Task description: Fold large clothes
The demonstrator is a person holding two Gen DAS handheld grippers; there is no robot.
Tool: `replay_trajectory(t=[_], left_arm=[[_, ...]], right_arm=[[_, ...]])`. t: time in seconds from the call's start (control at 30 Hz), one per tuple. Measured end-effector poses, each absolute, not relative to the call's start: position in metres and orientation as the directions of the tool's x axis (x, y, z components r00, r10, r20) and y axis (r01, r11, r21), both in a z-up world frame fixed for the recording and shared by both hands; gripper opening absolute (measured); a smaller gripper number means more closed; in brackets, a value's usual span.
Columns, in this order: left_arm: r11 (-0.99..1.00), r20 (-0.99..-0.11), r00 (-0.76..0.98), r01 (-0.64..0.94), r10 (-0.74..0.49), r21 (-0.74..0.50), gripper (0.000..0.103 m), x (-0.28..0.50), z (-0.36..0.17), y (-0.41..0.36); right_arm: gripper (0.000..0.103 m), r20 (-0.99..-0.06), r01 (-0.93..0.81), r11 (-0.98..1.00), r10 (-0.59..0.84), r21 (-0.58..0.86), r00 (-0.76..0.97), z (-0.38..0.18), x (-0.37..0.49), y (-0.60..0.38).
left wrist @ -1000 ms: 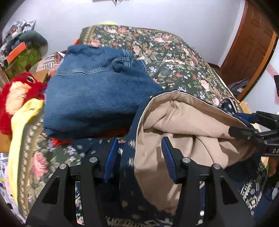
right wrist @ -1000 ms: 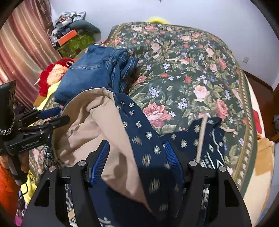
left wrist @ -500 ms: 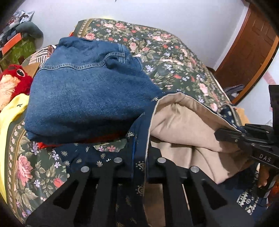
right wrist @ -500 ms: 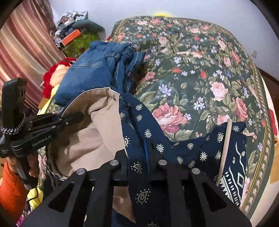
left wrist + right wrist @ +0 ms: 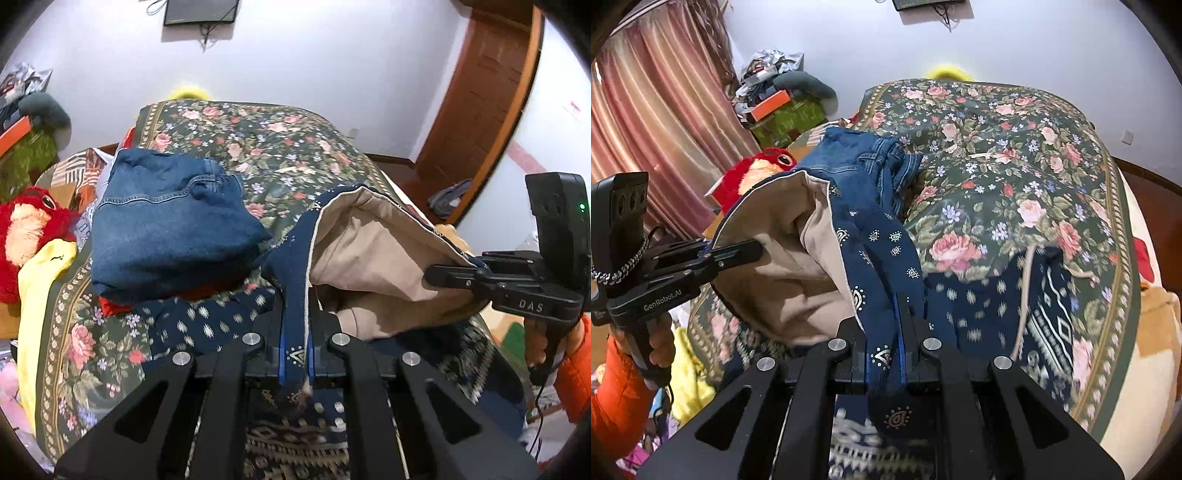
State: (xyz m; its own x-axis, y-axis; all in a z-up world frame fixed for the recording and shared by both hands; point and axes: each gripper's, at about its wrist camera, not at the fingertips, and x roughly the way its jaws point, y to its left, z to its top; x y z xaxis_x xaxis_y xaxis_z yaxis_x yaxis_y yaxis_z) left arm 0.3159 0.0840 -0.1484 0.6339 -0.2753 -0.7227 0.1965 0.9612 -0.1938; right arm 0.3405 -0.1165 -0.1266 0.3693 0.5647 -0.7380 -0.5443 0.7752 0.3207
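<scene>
A large navy patterned garment with a tan lining (image 5: 373,251) hangs between my two grippers above the floral bed. My left gripper (image 5: 295,354) is shut on one navy edge of it. My right gripper (image 5: 886,347) is shut on another navy edge (image 5: 882,258). In the left wrist view the right gripper (image 5: 454,277) shows at the right, pinching the cloth. In the right wrist view the left gripper (image 5: 735,251) shows at the left, pinching it too. The lining faces outward and the lower part (image 5: 1045,295) trails on the bed.
Folded blue jeans (image 5: 166,229) lie on the floral bedspread (image 5: 1015,155) behind the garment, over something red. A red plush toy (image 5: 26,232) and yellow cloth (image 5: 33,280) sit at the left. Curtains (image 5: 653,122) and clutter stand left; a wooden door (image 5: 480,110) right.
Both grippers were open around the garment's edges, then shut on them. They have since lifted the cloth, and the view now tilts up toward the wall.
</scene>
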Motion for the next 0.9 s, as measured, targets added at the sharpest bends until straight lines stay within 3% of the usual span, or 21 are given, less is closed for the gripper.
replay_trajectory(t=[0.27,0.63,0.8,0.9], left_arm=[[0.928,-0.751,0.554,0.294,-0.359,-0.228,0.008,0.268,-0.170,0.067],[0.943,-0.850,0.428,0.254,-0.307,-0.213,0.008,0.235,-0.228,0.064],[0.958,-0.869,0.411,0.189,-0.275,-0.213,0.032,0.224,-0.246,0.073],[0.962,-0.871,0.411,0.156,-0.271,-0.225,0.038,0.219,-0.248,0.080]], right_arm=[[0.009,-0.763,-0.517,0.778,0.563,0.358,0.318,-0.141,0.304,-0.138],[0.011,-0.811,-0.479,0.798,0.527,0.367,0.256,-0.178,0.272,-0.147],[0.016,-0.823,-0.486,0.803,0.508,0.346,0.253,-0.180,0.264,-0.145],[0.033,-0.822,-0.474,0.799,0.519,0.370,0.233,-0.178,0.262,-0.148]])
